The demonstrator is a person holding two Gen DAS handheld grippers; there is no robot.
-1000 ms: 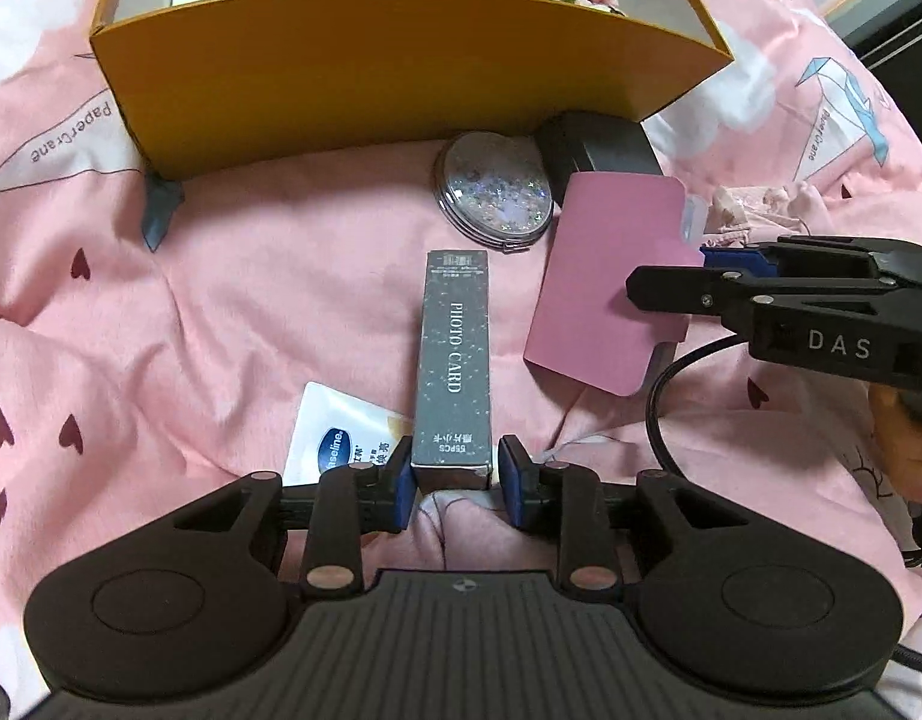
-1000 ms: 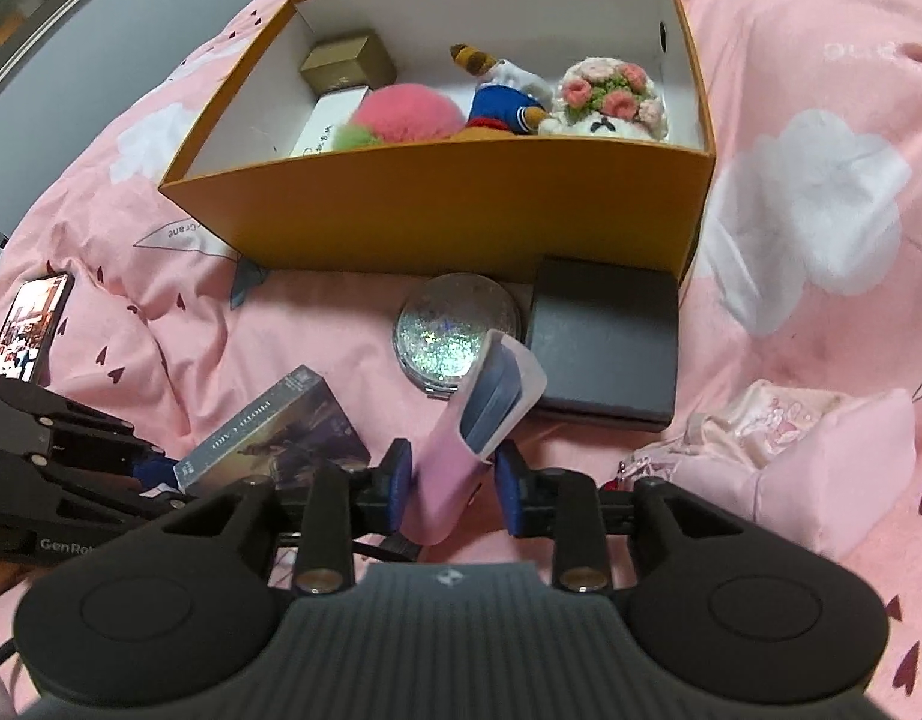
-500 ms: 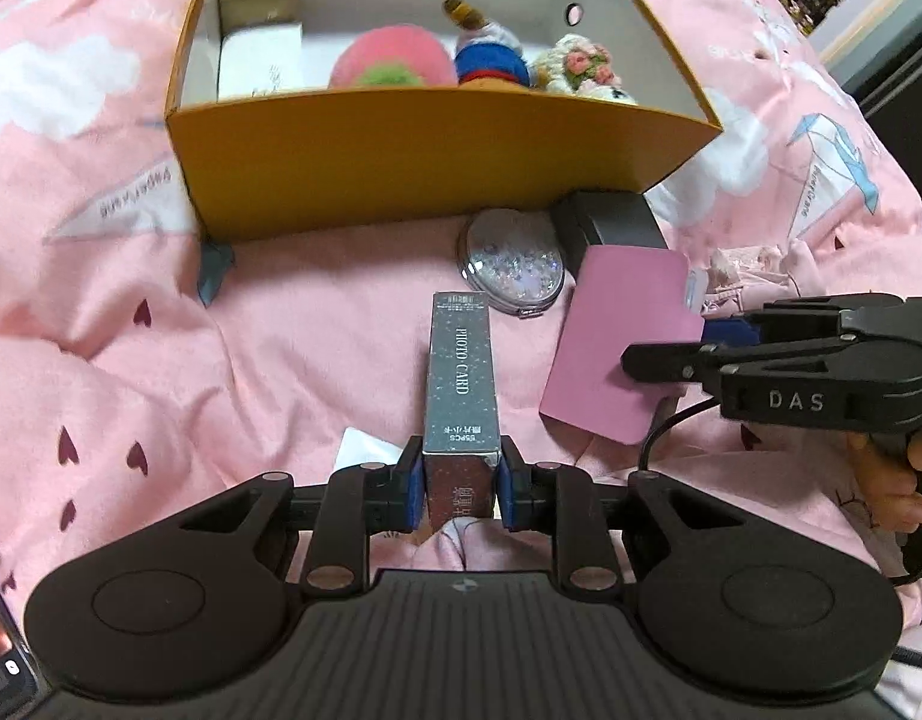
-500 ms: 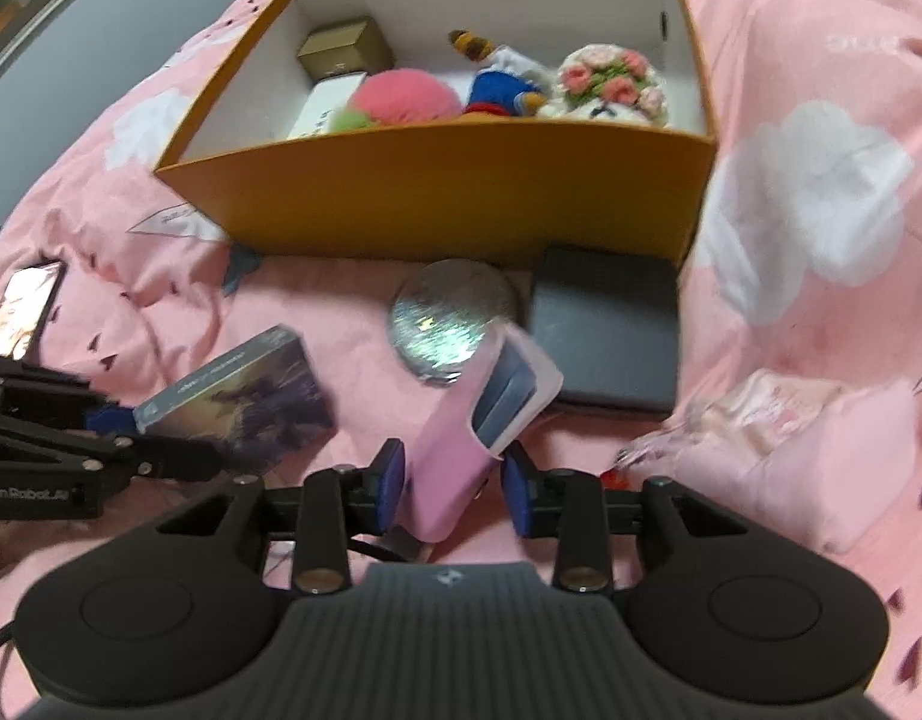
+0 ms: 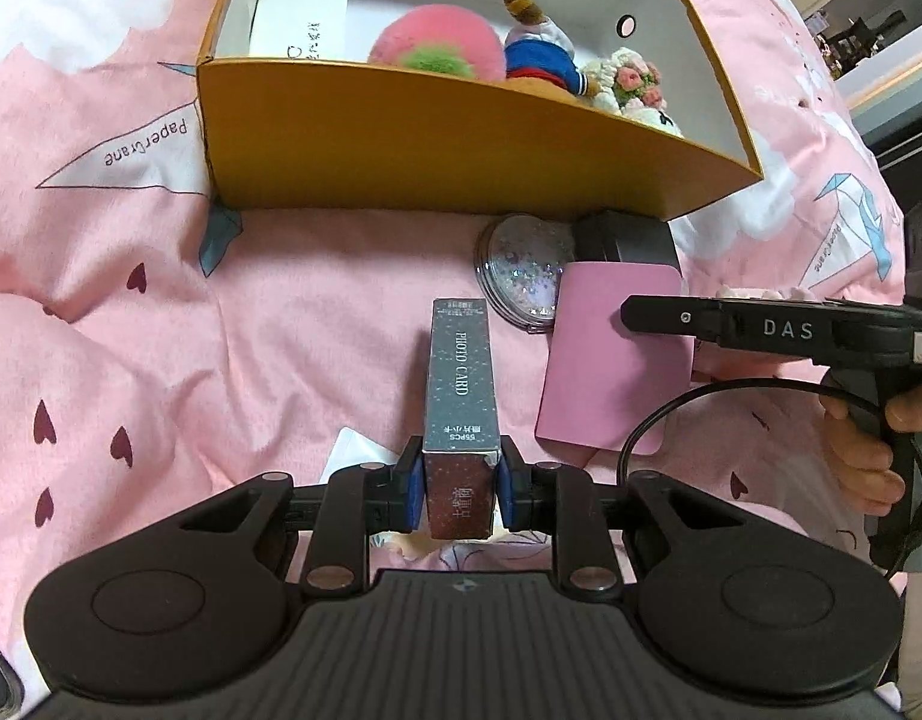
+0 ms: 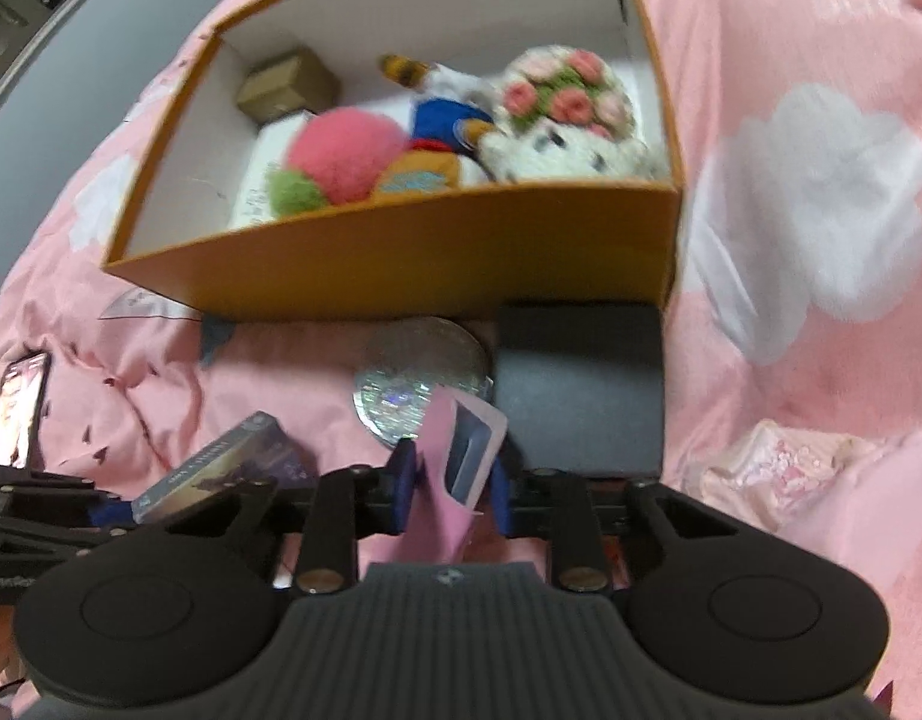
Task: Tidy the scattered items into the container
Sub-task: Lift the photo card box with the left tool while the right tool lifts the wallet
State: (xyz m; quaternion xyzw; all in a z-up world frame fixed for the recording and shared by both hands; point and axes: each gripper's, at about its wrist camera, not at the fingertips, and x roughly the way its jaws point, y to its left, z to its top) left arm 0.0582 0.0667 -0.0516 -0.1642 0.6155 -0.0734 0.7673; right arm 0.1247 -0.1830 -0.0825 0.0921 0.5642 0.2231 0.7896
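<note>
My left gripper (image 5: 460, 489) is shut on a grey "PHOTO CARD" box (image 5: 461, 396) and holds it above the pink bedspread; the box also shows in the right wrist view (image 6: 221, 471). My right gripper (image 6: 452, 483) is shut on a pink card case (image 6: 455, 480), also seen from the left wrist view (image 5: 617, 360). The orange box (image 5: 437, 150) stands ahead, open at the top, and holds a pink plush ball (image 5: 437, 51), a sailor doll (image 5: 542, 54), a flower plush (image 5: 632, 87) and small cartons (image 5: 299, 18).
A glitter compact mirror (image 5: 521, 270) and a black case (image 6: 578, 384) lie against the orange box's front wall. A pink pouch (image 6: 803, 480) lies at the right. A white sachet (image 5: 356, 456) lies under my left gripper. A phone (image 6: 17, 408) lies at the far left.
Both grippers have lifted their items off the bedspread and moved up and toward the orange box. The left gripper closed on the photo card box.
</note>
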